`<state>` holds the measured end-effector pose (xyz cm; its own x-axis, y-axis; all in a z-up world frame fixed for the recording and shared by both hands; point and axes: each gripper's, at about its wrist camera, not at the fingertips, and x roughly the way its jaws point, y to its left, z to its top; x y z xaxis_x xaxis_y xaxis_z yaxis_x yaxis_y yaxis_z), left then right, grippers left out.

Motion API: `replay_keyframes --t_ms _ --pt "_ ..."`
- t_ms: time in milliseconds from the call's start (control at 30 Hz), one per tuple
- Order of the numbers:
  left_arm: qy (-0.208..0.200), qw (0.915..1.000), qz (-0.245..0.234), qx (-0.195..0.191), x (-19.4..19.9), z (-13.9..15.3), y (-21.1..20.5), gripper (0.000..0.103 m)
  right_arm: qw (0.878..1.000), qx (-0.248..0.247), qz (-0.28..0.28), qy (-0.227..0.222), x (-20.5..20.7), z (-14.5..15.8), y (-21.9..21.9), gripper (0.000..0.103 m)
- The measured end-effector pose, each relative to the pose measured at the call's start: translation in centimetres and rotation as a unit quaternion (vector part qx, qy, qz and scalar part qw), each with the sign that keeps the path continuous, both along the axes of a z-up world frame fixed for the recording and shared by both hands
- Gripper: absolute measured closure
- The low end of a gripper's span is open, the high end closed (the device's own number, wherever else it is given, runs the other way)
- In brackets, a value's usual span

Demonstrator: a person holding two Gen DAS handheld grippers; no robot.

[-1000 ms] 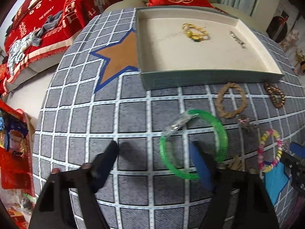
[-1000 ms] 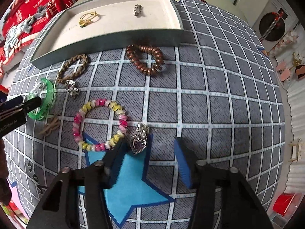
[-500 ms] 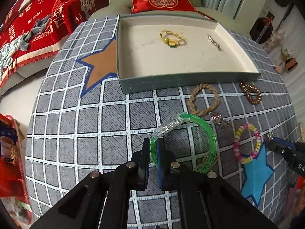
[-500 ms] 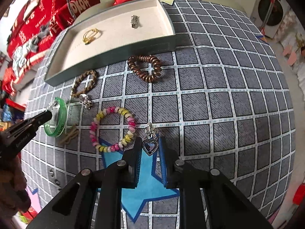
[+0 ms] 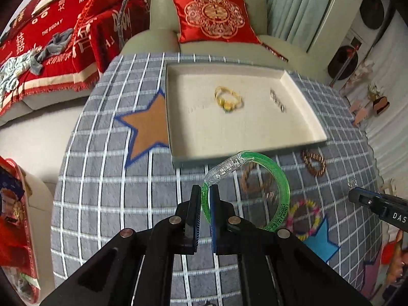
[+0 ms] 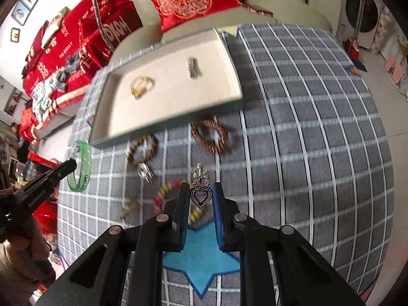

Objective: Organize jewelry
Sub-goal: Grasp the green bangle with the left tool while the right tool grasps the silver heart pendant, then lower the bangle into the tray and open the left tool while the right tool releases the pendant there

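Observation:
My left gripper (image 5: 206, 199) is shut on a green plastic bangle (image 5: 281, 183) with a clear clasp, held above the grey checked cloth. My right gripper (image 6: 201, 196) is shut on a silver heart brooch (image 6: 201, 194) and holds it above the cloth. The cream-lined tray (image 5: 255, 150) lies ahead and holds a gold ring bracelet (image 5: 227, 98) and a small silver clip (image 5: 277, 100). In the right wrist view the tray (image 6: 163, 125) lies at the upper left, and the left gripper (image 6: 68, 164) with the bangle (image 6: 85, 168) shows at the left.
On the cloth lie a braided tan bracelet (image 6: 142, 149), a copper coil band (image 6: 213, 136), a pink-yellow bead bracelet (image 5: 304, 218), a small clear clip (image 6: 144, 170) and a tan piece (image 6: 130, 207). A sofa with red cushions (image 5: 216, 17) stands behind the table.
Both grippers closed, the left on the green bangle, the right on the heart brooch. Both then lifted their pieces off the cloth, and the tray now looks farther off.

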<state>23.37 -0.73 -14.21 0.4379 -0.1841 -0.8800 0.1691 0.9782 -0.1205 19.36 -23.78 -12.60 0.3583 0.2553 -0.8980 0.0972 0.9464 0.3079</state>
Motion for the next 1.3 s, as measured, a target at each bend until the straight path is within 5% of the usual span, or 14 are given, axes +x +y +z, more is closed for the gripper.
replay_keyframes --t_ms 333,967,1300 --pt "-0.016 0.9999 0.006 -0.002 6.4 0.2 -2.2 0.082 0.999 0.006 0.017 -0.035 7.5 1.7 0.1 0.084" --pt "0.060 0.9964 -0.013 0.058 12.6 -6.4 -6.2 0.082 0.999 -0.005 0.039 0.035 16.6 -5.8 0.7 0.084" --pt "0.028 0.9947 0.001 0.098 15.2 -6.9 -7.3 0.082 0.999 -0.025 0.030 0.025 19.9 -7.1 0.1 0.084"
